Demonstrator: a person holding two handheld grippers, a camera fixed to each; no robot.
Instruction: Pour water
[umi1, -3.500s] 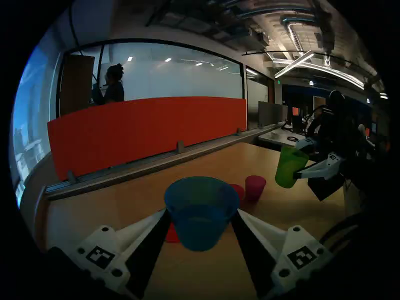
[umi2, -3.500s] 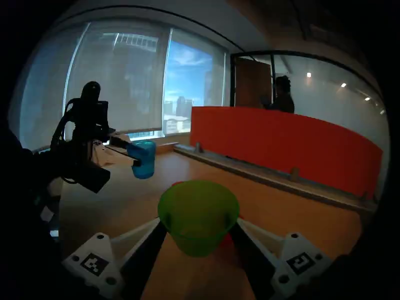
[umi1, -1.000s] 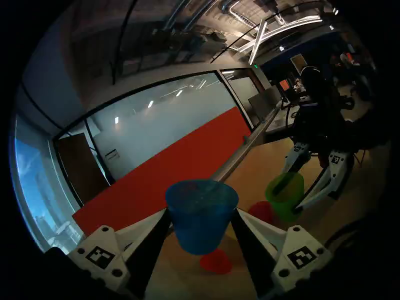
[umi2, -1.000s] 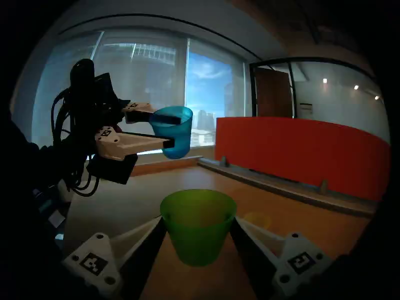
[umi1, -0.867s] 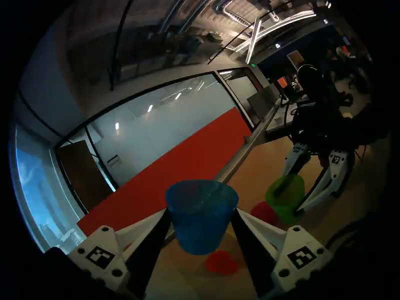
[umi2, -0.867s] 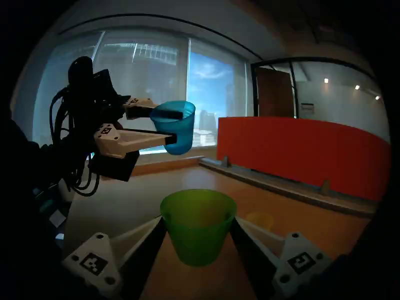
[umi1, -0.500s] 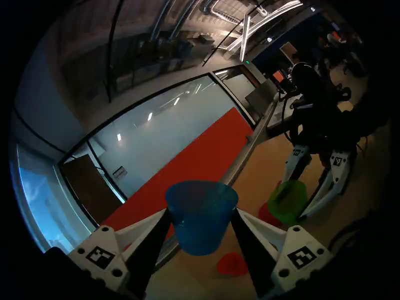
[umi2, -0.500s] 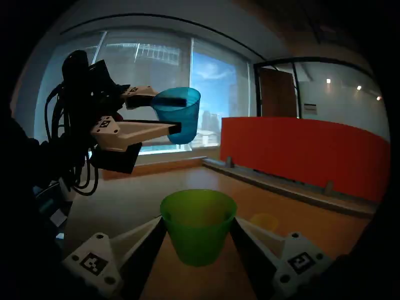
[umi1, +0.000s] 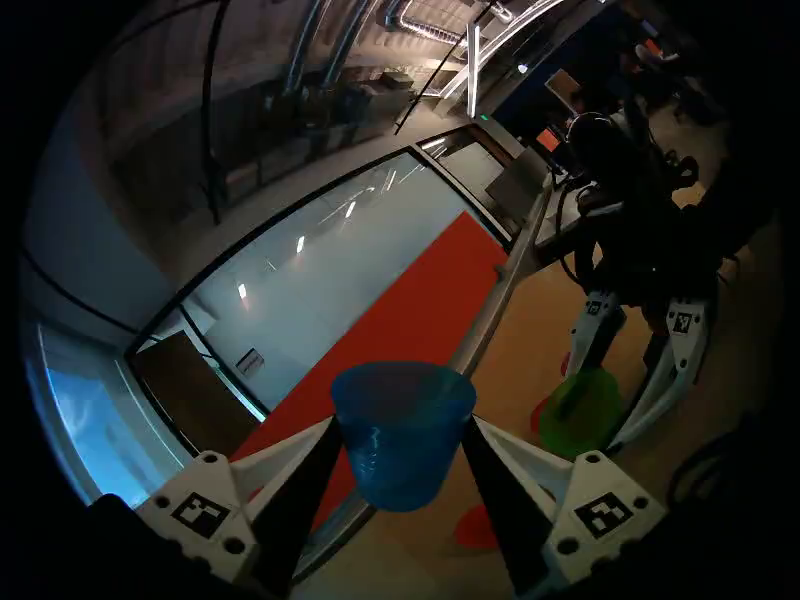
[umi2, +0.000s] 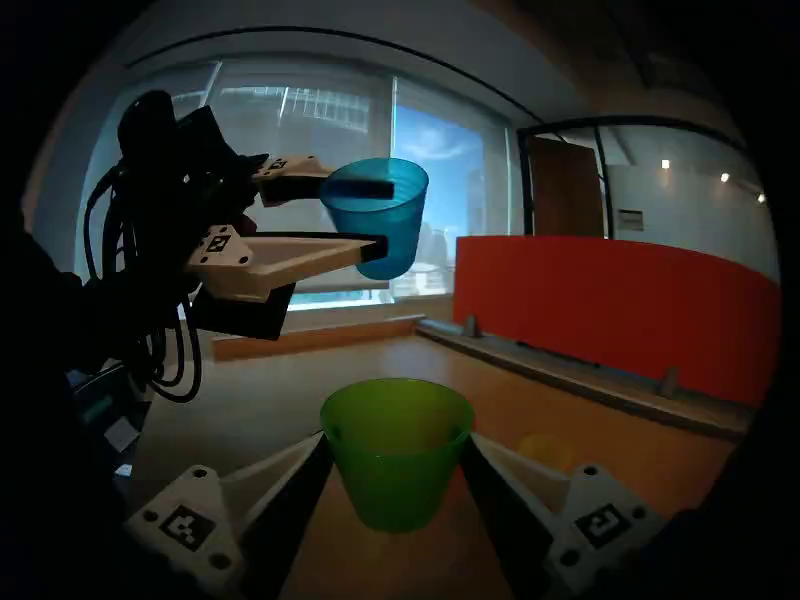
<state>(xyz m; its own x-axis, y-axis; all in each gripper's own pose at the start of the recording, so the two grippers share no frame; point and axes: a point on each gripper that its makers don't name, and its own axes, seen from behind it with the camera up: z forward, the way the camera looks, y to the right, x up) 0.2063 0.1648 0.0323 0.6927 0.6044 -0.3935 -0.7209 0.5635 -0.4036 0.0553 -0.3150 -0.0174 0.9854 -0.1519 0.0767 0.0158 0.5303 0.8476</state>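
Item 1, left gripper (umi1: 402, 432). My two white fingers (umi1: 300, 468) are clamped on the blue cup (umi1: 402, 455), one on each side. In the right gripper view I see this gripper rolled so that one finger sits above the other. It is held high, with the cup above and to the left of the green one and apart from it. I cannot tell whether the cup holds water.

Item 2, right gripper (umi2: 397, 445). Its fingers (umi2: 505, 470) are closed on the sides of the green cup (umi2: 397, 465), which is upright with its mouth up, held level over the wooden tabletop (umi2: 600, 440).

Item 3, surroundings. A red partition (umi2: 620, 300) runs along the tabletop's far edge. A bright window (umi2: 430, 170) lies behind the left gripper. Black cables (umi2: 150, 300) hang at that gripper's body.
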